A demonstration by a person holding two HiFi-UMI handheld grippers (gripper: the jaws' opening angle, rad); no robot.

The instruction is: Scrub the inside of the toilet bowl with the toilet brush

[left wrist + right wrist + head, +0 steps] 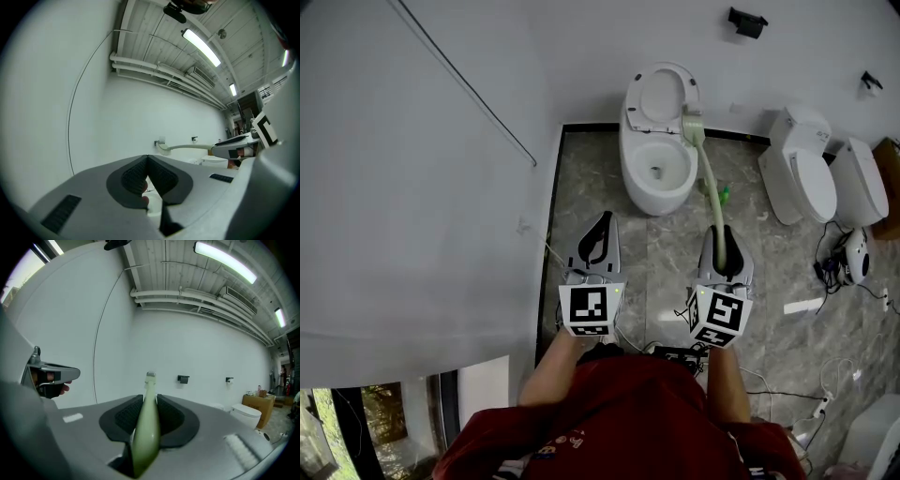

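The right gripper was clamped on the handle of the pale green toilet brush, its jaws pressed against both sides of the handle. The brush reached forward, with its head at the right edge of the toilet bowl, possibly touching the rim. The lid stood raised. The left gripper hung beside the right one over the grey floor, jaws closed together on nothing.
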